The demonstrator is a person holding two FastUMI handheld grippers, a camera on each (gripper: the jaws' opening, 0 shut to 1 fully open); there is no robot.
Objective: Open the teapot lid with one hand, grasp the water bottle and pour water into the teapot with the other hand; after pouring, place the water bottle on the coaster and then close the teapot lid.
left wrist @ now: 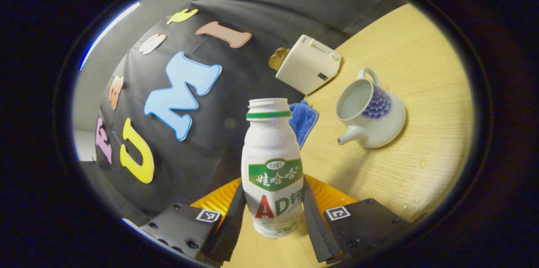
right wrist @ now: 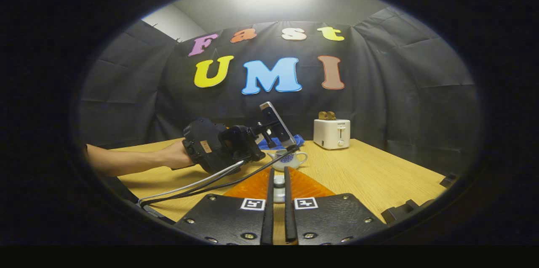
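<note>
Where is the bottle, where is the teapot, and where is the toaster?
water bottle [left wrist: 273, 167]: left gripper view, on its green label.
teapot [left wrist: 370, 110]: left gripper view, on its open body beside the blue pattern.
toaster [right wrist: 332, 133]: right gripper view, on its white front.

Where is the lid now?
In the right gripper view, the lid sits between the right gripper's jaws, low in the middle, in front of the teapot.
</note>
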